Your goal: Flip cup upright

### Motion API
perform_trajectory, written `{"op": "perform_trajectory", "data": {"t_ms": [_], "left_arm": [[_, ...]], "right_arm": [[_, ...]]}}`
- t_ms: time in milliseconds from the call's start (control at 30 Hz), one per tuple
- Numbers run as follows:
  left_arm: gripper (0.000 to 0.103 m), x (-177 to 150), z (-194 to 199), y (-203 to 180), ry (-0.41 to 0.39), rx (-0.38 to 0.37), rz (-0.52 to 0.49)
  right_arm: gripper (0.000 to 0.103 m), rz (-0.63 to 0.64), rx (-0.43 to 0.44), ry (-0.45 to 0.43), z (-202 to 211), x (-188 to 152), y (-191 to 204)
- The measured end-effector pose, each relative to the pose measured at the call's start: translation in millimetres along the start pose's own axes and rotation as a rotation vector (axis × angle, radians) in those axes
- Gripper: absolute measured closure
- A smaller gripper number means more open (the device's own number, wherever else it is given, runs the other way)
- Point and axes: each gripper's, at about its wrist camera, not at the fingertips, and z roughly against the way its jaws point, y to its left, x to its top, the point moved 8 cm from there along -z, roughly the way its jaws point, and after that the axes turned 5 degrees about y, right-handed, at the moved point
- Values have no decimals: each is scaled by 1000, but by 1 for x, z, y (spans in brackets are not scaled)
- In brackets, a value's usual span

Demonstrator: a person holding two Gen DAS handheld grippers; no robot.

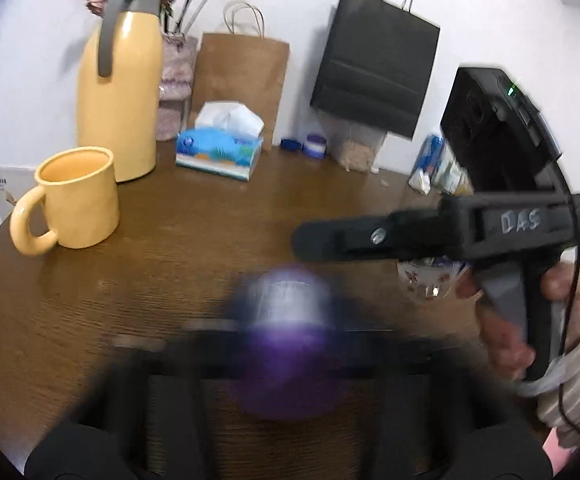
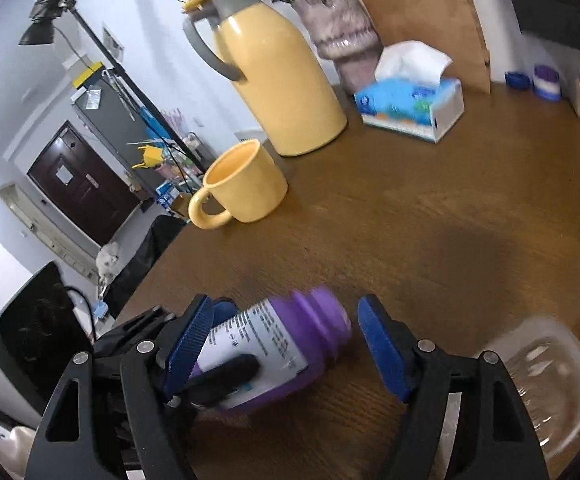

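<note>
A yellow mug (image 1: 78,196) stands upright on the brown table, handle to the left; it also shows in the right wrist view (image 2: 244,182). A clear glass cup (image 2: 541,376) lies blurred at the right, beside my right gripper (image 2: 286,350), which is open with blue pads. A purple bottle (image 2: 274,344) with a white label lies between the right fingers; a black finger touches its label. In the left wrist view the purple bottle (image 1: 290,332) is a blur right in front of my left gripper, whose fingers are too blurred to read. The right gripper (image 1: 301,238) reaches in from the right.
A yellow thermos jug (image 1: 118,92), tissue box (image 1: 220,148), vase of flowers (image 1: 176,76), brown paper bag (image 1: 242,84) and black bag (image 1: 373,72) line the back of the table (image 1: 210,232). Small jars (image 1: 314,145) stand by the wall.
</note>
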Motion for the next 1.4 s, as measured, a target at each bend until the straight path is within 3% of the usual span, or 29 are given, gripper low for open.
{"op": "perform_trajectory", "data": {"t_ms": [67, 167, 200, 233, 300, 367, 467, 533, 567, 633, 667, 700, 733, 833, 933, 967, 1033, 1100, 1200, 1300, 1400], "left_arm": [[103, 0, -2, 3, -4, 9, 25], [98, -6, -15, 8, 119, 32, 35], [82, -7, -14, 7, 141, 9, 42], [49, -6, -12, 7, 156, -6, 49], [18, -7, -11, 4, 218, -35, 47], [18, -8, -8, -3, 294, -111, 69], [1, -8, 9, -21, 376, -273, 52], [0, -10, 33, -40, 385, -340, -42], [0, -16, 43, -50, 402, -330, -119], [4, -39, 48, -71, 470, -233, -288], [14, -53, 42, -80, 514, -175, -357], [43, -65, 31, -87, 528, -122, -416], [43, -73, 20, -90, 546, -83, -435], [44, -70, 5, -90, 523, -82, -373], [44, -61, -2, -78, 437, -24, -308], [44, -57, 1, -75, 393, -14, -294], [44, -37, 15, -70, 216, 56, -290], [44, -22, 25, -71, 112, 90, -284], [44, -5, 34, -71, -6, 63, -246], [44, 6, 34, -65, -75, 15, -195], [44, 14, 24, -53, -95, -5, -133]], "right_arm": [[24, 4, 43, -9, 2, 1, 6], [24, 28, -44, -8, 2, 1, 8], [24, 42, -52, -14, 2, -1, 11], [24, 51, -51, -14, 4, -3, 12], [24, 53, -48, -22, 9, -5, 14], [24, 55, -66, -31, 13, -7, 14], [24, 53, -55, -60, 27, -13, 17], [24, 49, -51, -78, 37, -19, 18], [24, 53, -53, -81, 40, -21, 18], [24, 71, -47, -94, 47, -26, 23], [25, 78, -53, -93, 49, -28, 23], [28, 69, -135, -95, 50, -30, 14], [28, 64, -160, -93, 51, -31, 9], [28, 4, -56, -66, 54, -40, 1], [28, 1, -36, -78, 64, -44, 0], [28, 1, -23, -81, 67, -45, 2], [15, -11, 46, -76, 69, -44, 7], [14, -39, 111, -68, 67, -41, 11], [14, -87, 238, -75, 65, -27, 21], [14, -126, 334, -66, 57, -9, 25], [34, -116, 365, -41, 49, 10, 27]]}}
